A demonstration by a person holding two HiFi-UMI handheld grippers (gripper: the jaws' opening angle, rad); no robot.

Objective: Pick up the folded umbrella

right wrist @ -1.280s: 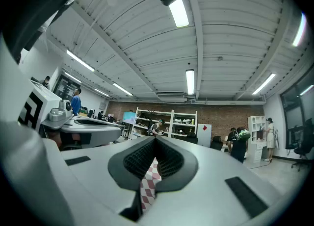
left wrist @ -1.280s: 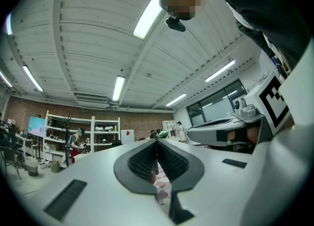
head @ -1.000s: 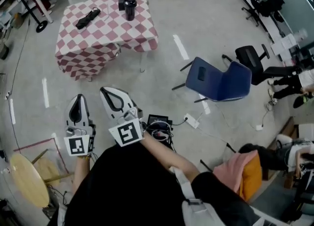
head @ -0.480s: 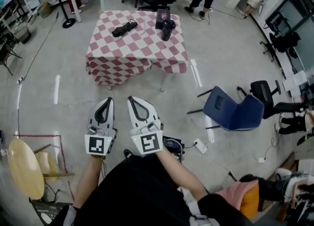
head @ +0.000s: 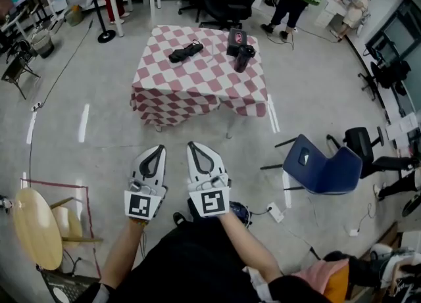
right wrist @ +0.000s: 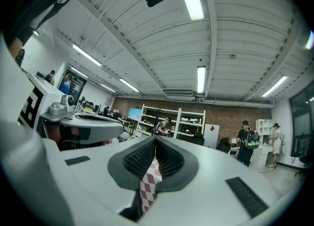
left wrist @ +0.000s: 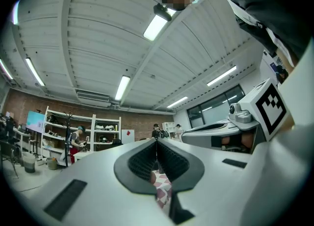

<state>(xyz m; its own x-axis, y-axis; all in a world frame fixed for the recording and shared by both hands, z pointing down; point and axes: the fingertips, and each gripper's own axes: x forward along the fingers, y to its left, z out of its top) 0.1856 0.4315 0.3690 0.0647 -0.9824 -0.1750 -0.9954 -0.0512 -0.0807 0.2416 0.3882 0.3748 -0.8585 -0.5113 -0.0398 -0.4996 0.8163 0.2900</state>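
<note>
The tablecloth (head: 197, 88) is checked red and white, the folded umbrella (head: 185, 52) black, the chair (head: 322, 170) dark blue

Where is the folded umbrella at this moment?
Head view: the folded umbrella lies on the checkered tablecloth, toward its far left, left of the dark cup.

Bare floor (head: 108, 131) lies open up to the checkered table (head: 204, 81); blue chair (head: 322, 170) stands off right
</note>
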